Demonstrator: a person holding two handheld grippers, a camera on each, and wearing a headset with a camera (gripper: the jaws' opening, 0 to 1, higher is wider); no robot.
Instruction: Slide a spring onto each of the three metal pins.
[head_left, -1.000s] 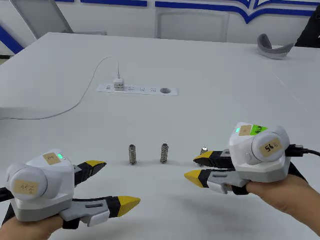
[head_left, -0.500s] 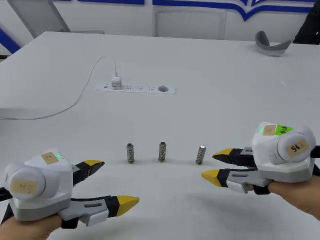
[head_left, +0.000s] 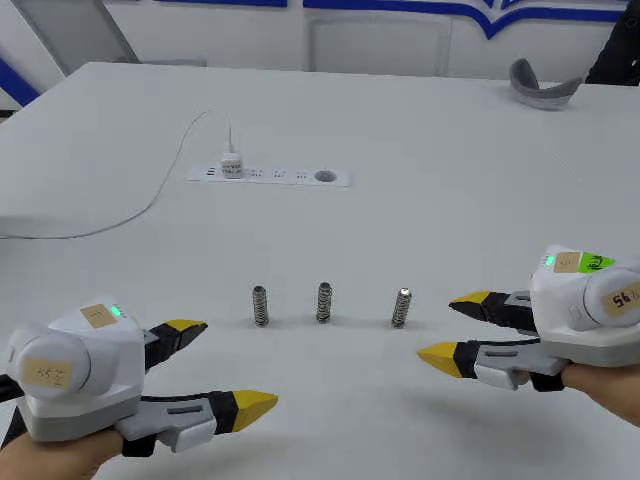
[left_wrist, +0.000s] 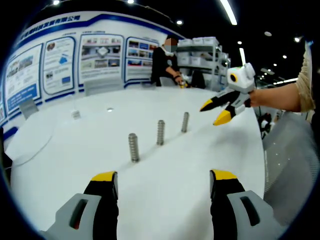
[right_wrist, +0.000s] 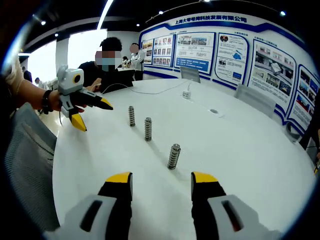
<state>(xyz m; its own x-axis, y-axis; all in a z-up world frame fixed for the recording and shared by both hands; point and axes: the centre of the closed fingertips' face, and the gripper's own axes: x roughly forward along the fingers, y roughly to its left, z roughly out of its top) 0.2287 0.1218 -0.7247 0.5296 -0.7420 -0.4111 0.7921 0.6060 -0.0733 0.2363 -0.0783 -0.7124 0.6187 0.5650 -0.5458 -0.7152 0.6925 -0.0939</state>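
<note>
Drawn back rightward, my right tool (head_left: 453, 326) stands open, clear of the three springs (head_left: 324, 302) upright in a row on the counter (head_left: 420, 200); my left tool (head_left: 225, 364) is open too. The right gripper view adds people (right_wrist: 107, 70) beyond; the pins inside the coils are hard to discern.

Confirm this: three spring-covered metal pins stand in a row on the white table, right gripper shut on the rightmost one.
Wrong: the yellow-tipped right gripper is open, clear of the rightmost spring-covered metal pin, as the head view shows. The rest holds.
</note>
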